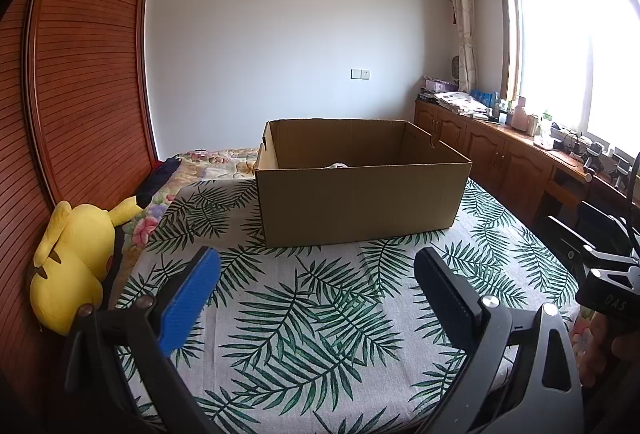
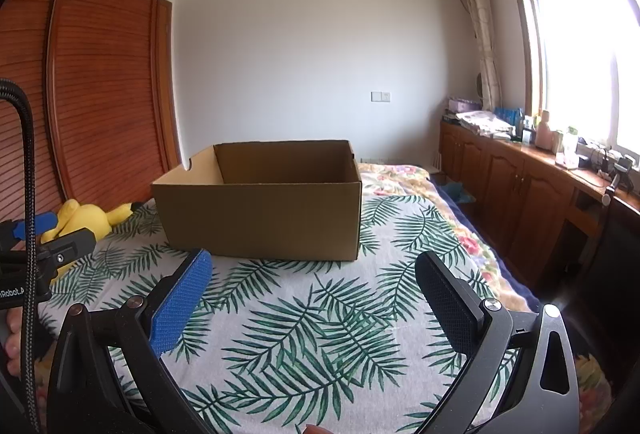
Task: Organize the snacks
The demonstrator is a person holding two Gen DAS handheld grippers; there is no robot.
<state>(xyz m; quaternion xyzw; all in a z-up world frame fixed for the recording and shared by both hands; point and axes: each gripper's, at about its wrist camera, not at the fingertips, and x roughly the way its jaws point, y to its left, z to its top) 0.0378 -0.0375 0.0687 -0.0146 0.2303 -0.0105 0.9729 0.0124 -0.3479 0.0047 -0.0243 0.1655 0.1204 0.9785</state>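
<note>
The left gripper (image 1: 316, 270) filled the lower frame, its jaws spread wide and holding nothing. The right gripper (image 2: 314, 272) sat likewise, jaws wide apart and empty, with fingers (image 2: 12, 330) at the lower left edge.

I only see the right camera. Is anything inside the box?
Observer: Yes. From the left camera, something small and pale peeks over the near wall of the box. I cannot tell what it is.
Operator: Is my other gripper holding a snack?
Observer: No. The left gripper is open and holds nothing.
Operator: What is behind the yellow toy?
Observer: Dark folded cloth lies on the bed beyond the yellow toy, by the wardrobe.
</note>
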